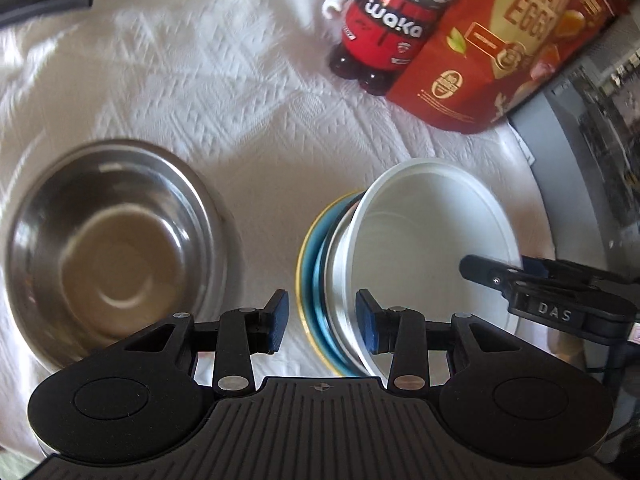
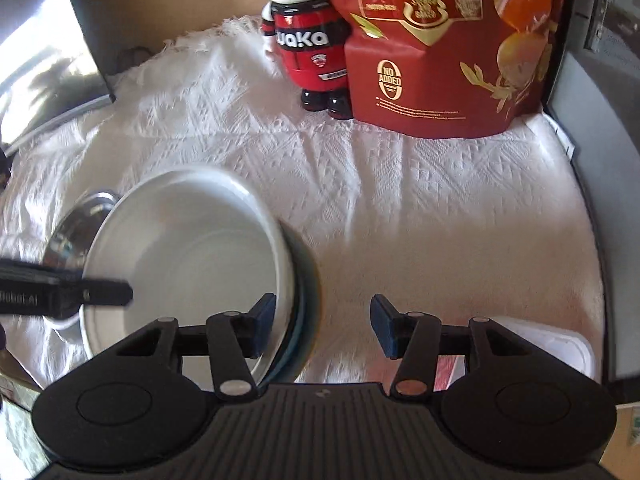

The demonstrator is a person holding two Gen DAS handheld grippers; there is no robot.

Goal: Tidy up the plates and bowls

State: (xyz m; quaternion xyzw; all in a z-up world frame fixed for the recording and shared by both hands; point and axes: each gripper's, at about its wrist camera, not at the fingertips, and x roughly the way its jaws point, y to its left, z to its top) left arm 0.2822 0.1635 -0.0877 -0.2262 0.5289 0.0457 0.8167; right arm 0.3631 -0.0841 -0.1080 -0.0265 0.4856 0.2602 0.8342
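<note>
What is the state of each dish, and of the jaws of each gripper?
Steel bowl: upright, empty, on the cloth.
White bowl: empty, nested on the blue plate.
Blue plate: under the white bowl.
Left gripper: jaws open, astride the stack's rim.
Right gripper: jaws open, astride the opposite rim.

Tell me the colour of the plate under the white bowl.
Blue with a yellow rim: the plate shows best in the left wrist view.
</note>
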